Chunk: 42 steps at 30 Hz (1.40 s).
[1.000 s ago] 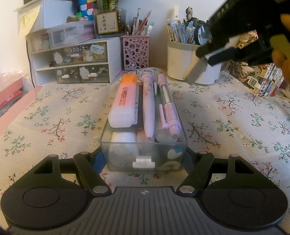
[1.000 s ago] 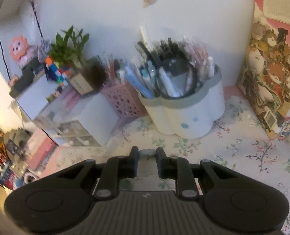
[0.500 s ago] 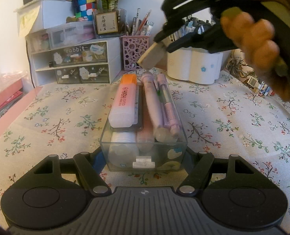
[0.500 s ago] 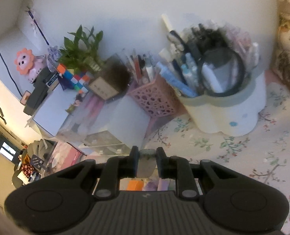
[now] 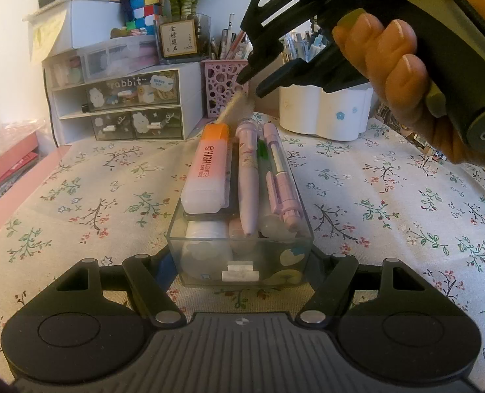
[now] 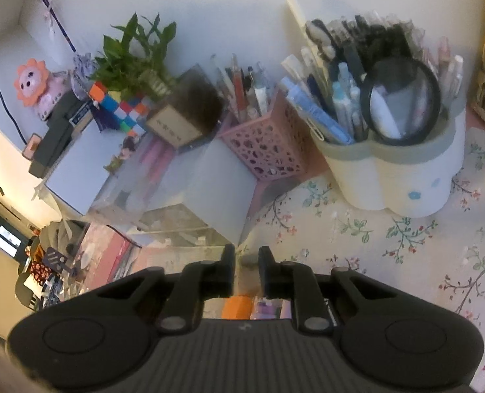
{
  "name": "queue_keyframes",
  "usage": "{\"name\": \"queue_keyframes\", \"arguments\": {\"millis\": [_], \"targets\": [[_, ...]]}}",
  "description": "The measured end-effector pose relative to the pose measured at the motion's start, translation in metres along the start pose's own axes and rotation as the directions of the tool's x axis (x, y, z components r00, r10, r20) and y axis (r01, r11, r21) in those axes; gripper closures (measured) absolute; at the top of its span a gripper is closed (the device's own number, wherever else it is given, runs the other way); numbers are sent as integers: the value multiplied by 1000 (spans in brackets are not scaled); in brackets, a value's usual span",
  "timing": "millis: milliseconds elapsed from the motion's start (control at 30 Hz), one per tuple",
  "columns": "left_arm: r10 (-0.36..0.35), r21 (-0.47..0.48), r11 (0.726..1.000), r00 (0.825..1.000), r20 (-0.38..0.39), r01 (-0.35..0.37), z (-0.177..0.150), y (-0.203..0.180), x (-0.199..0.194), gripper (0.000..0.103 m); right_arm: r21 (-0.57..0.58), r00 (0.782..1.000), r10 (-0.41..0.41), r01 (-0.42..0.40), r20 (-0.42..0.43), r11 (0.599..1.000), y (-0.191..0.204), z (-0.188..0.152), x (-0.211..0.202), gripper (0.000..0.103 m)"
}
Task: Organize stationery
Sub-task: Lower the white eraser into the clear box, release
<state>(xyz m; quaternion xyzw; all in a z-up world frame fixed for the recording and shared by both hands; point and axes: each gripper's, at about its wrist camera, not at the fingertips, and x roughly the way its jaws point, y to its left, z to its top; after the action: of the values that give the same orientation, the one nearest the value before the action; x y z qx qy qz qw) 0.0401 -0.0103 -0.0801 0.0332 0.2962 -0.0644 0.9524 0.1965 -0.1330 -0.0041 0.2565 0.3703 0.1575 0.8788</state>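
My left gripper point(image 5: 241, 262) is shut on a clear plastic box point(image 5: 206, 262) that rests on the floral cloth. Across the box's top lie an orange highlighter point(image 5: 206, 167), a pink pen point(image 5: 247, 177) and a purple pen point(image 5: 280, 183). A hand point(image 5: 390, 59) holds my right gripper point(image 5: 252, 85) above the far end of the box. Its jaws are closing with only a narrow gap. A beige piece point(image 5: 231, 109) shows blurred just below the tips, outside the pads. From the right wrist camera, nothing solid sits between the right gripper point(image 6: 245, 255) fingers.
At the back stand a white drawer unit point(image 5: 127, 104), a pink perforated pen holder point(image 5: 221, 88) and a white flower-shaped holder point(image 6: 396, 177) crammed with pens and a magnifier. A cube puzzle and a plant top the drawers. Floral cloth point(image 5: 390, 196) lies bare on both sides of the box.
The right gripper swung left from the white holder to over the box's far end. The beige piece it clamped now hangs blurred below its tips. The left gripper and the box stayed put.
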Motion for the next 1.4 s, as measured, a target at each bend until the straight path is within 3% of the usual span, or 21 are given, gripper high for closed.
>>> {"name": "queue_keyframes", "arguments": {"millis": [100,333,567,700,800,900,1167,1400], "targets": [[0,0,1000,1000,0,0,0,0,0,30,-44,999,-45,44,-4,998,6,-2,3,84],[0,0,1000,1000,0,0,0,0,0,30,-40,998,-22,20,-53,999,1,-3,10,83],[-1,4,1000,1000,0,1,0,0,0,30,-194,994,-73,56,-78,979,17,-2,20,83],[-3,6,1000,1000,0,3,0,0,0,30,-149,994,-9,-7,-106,989,10,-3,12,83],[-4,6,1000,1000,0,4,0,0,0,30,-160,997,-62,56,-38,986,9,3,8,83],[-5,6,1000,1000,-1,5,0,0,0,30,-136,997,-44,35,-65,990,6,1,13,83],[-6,4,1000,1000,-20,6,5,-1,3,30,-168,998,23,-32,-52,985,-2,-24,-32,79],[-4,-2,1000,998,-71,4,15,0,11,30,-152,999,-17,12,-31,988,-32,-62,-66,76]]}}
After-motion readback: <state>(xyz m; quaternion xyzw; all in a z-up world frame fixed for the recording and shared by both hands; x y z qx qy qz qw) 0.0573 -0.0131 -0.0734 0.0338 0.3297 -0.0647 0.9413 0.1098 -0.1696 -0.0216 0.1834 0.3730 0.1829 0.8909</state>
